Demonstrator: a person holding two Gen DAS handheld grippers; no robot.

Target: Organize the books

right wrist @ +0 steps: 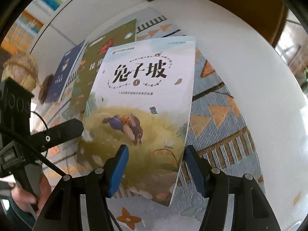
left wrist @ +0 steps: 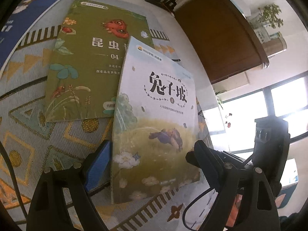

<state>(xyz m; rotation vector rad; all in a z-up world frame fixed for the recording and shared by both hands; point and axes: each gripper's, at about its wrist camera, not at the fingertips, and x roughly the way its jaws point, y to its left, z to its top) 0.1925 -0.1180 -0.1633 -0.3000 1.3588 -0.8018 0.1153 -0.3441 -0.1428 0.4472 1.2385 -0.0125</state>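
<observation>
Books are mid-gathering: the rabbit book [right wrist: 142,104], overlapping the green insect book [left wrist: 92,61] on the patterned mat [left wrist: 28,134], sits between the open left gripper [left wrist: 152,161] and open right gripper [right wrist: 156,165], needing squaring onto it next.

Both wrist views look steeply down, close over the rabbit book [left wrist: 154,119]; the left from its left side, the right from its near edge, both catching the green book [right wrist: 113,38] behind it.

Green book [left wrist: 82,61], pale book [left wrist: 157,119], blue-patterned mat [left wrist: 38,134]
</observation>
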